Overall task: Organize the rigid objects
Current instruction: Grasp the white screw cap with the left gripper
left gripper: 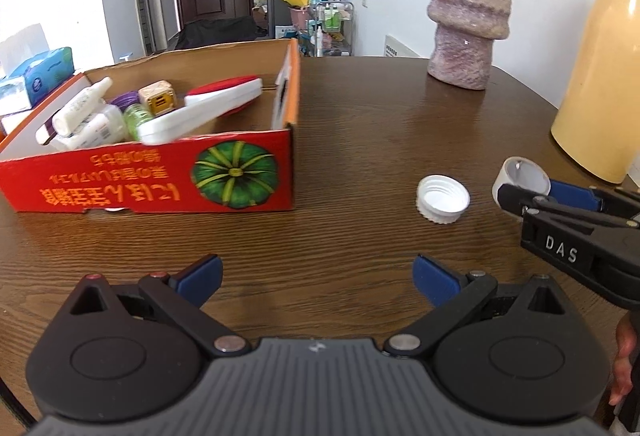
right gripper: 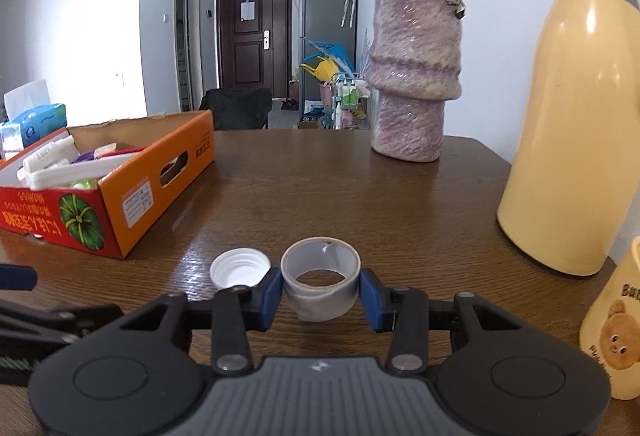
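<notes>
"DAS" on the right tongs (white letters, black housing)

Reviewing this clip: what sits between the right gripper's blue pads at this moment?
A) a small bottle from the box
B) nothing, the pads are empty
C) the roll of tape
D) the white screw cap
C. In the right wrist view the right gripper has a blue pad pressed on each side of the roll of tape, while the white screw cap lies loose on the table just beside it.
</notes>
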`<state>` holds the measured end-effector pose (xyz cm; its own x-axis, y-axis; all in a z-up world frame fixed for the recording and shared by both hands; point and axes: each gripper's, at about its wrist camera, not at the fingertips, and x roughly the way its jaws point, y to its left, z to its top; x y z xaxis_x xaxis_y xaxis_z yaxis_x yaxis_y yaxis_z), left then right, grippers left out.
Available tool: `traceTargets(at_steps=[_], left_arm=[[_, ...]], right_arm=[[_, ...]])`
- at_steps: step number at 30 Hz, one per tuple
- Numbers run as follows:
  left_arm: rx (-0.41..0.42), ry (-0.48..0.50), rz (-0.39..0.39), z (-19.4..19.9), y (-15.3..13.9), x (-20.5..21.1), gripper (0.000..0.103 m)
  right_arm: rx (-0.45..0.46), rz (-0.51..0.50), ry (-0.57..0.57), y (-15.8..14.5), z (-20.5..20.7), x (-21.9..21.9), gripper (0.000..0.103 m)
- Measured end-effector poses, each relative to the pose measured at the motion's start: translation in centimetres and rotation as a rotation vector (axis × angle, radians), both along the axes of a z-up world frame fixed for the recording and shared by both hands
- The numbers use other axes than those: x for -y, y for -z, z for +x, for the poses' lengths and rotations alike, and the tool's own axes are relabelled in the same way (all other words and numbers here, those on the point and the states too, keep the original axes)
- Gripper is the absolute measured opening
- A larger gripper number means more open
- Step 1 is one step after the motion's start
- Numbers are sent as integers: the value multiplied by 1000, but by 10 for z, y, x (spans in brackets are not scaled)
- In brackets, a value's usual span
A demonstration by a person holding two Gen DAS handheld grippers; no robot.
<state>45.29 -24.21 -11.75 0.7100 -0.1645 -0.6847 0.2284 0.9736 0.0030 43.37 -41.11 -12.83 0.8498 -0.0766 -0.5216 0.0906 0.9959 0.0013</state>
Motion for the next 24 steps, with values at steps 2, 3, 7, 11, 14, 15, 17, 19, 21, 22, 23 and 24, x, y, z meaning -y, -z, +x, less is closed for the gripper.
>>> traceTargets(at_steps=[2, 3, 7, 11, 14, 15, 17, 19, 21, 22, 23, 24], left_arm=[[-1, 8, 4, 1, 1, 6, 103], [-1, 13, 3, 1, 2, 9, 103], [-1, 30, -4, 2, 3, 20, 103], [-2, 51, -6, 4, 4, 32, 103], [-3, 62, -6, 6, 4, 41, 103], [-3, 65, -5, 7, 4, 44, 103], [-3, 71, -6, 9, 4, 50, 103], [-3, 75, -7, 11, 4, 55, 103], [-3, 78, -7, 13, 5, 60, 103], [-4, 79, -7, 14, 5, 63, 103], [-5, 79, -6, 15, 5, 66, 103], [-6, 78, -4, 17, 5, 68, 103]], right_arm=[[6, 2, 8, -2, -2, 5, 41], [8, 3, 12, -2, -2, 8, 41], [20, 2, 27, -5, -5, 19, 41], [34, -2, 42, -8, -8, 28, 41], [40, -6, 56, -10, -10, 36, 41], [41, -7, 60, -10, -10, 38, 41], [43, -9, 66, -10, -11, 43, 41], [43, -12, 71, -10, -12, 48, 41], [43, -15, 79, -10, -13, 53, 41], [43, -16, 81, -10, -13, 54, 41], [43, -17, 85, -10, -13, 57, 41], [43, -19, 89, -10, -14, 59, 41]])
